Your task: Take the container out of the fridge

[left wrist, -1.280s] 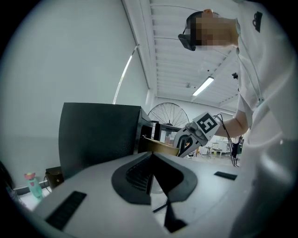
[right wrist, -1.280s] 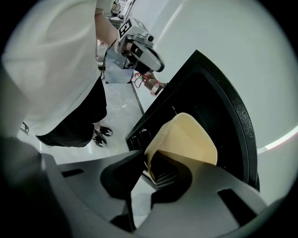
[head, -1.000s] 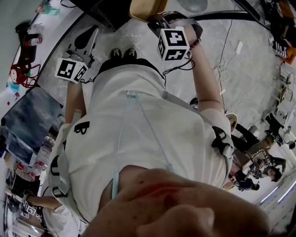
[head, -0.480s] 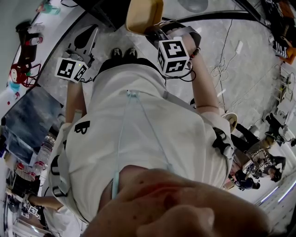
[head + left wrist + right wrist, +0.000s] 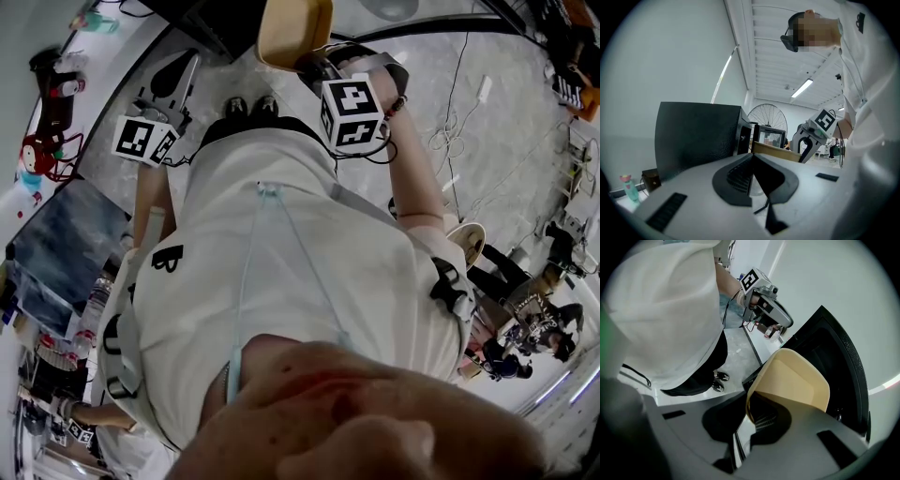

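So, the tan container (image 5: 797, 380) is pinched by its near rim in the right tool (image 5: 753, 420). The jaws are drawn in almost all the way, with only the thin wall of that rim clamped between the pads. In the right tool view the container is seen rising up and to the right from the jaw tips, and the rest of it is hanging free in the air (nothing else is touching it). Behind it, along the right side of that frame, the dark open front of the black fridge (image 5: 843, 357) is seen. The container is overlapped onto that opening there, so whether it's fully clear can't be judged from that view.

In the head view the container (image 5: 293, 28) is found at the top centre, just above the right tool (image 5: 314, 64) and its marker cube (image 5: 352, 112). The fridge (image 5: 220, 33) is just to its left, and pale floor (image 5: 487, 159) is spread out to the right.

The left tool (image 5: 751, 161) is seen well apart from all that, at the upper left of the head view (image 5: 176, 73). Its jaws are closed together and nothing is held between them. In its own view the container's tan edge (image 5: 776, 152) is seen right of centre, beside the fridge's black side (image 5: 698, 136).
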Motion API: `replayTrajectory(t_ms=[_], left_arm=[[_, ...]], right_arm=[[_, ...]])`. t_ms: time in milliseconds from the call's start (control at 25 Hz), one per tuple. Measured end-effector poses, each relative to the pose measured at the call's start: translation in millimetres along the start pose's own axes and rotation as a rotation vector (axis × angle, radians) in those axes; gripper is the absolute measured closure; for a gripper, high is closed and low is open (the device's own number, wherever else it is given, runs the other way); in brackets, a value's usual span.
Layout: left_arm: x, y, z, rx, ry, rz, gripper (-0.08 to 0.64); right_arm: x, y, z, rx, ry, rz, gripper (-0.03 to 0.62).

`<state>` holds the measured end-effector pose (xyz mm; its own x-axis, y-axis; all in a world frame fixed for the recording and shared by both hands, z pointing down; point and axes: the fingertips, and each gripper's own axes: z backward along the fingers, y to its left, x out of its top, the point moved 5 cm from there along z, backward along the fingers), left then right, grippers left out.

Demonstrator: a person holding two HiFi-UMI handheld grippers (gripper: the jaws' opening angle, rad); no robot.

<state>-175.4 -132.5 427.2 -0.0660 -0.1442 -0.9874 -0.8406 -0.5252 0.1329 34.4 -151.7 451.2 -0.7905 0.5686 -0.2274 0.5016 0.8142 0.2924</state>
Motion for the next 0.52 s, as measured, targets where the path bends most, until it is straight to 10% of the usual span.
replayTrajectory(t_ms=[520], left_arm=[[1.5, -4.4, -2.0, -0.007, 0.002, 0.003, 0.551]], right_arm=[[-7.4, 1.5, 5.7, 0.007, 0.018, -0.014, 0.56]])
